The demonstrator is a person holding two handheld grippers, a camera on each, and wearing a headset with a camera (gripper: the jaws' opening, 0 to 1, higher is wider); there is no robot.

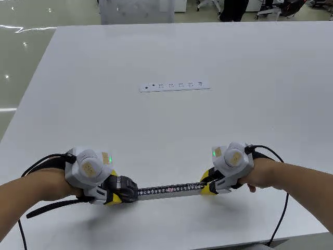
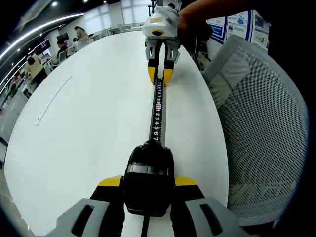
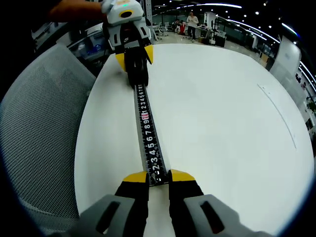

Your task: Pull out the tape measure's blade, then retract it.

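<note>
- Pull-out looks partly or wholly done: blade (image 1: pixel 169 190) is out of the case (image 1: pixel 125 188) and spans the gap between the two grippers, low centre of the head view
- Numbers on the blade read in both gripper views; the exposed run is short, and how much more pull is wanted I can't judge
- Left to do, as I read it: any further pull, then the whole retract
- Left gripper (image 1: pixel 112 191), lower left of the head view, has its jaws clamped on the sides of the case, which sits at bottom centre of the left gripper view
- Right gripper (image 3: pixel 158 177) has its jaws nearly together, pinching the blade's tip end at bottom centre of its own view
- Case and blade lie low over the near edge of the white table (image 1: pixel 208 62); whether they touch it I can't tell
- Containers: only the case counts as one; the rest of the blade is presumably coiled inside, hidden
- Power strip (image 1: pixel 175 86) lies mid-table, well apart from the work
- Mesh chair (image 2: pixel 266 123) sits beside the table edge, right side of the left gripper view
</note>
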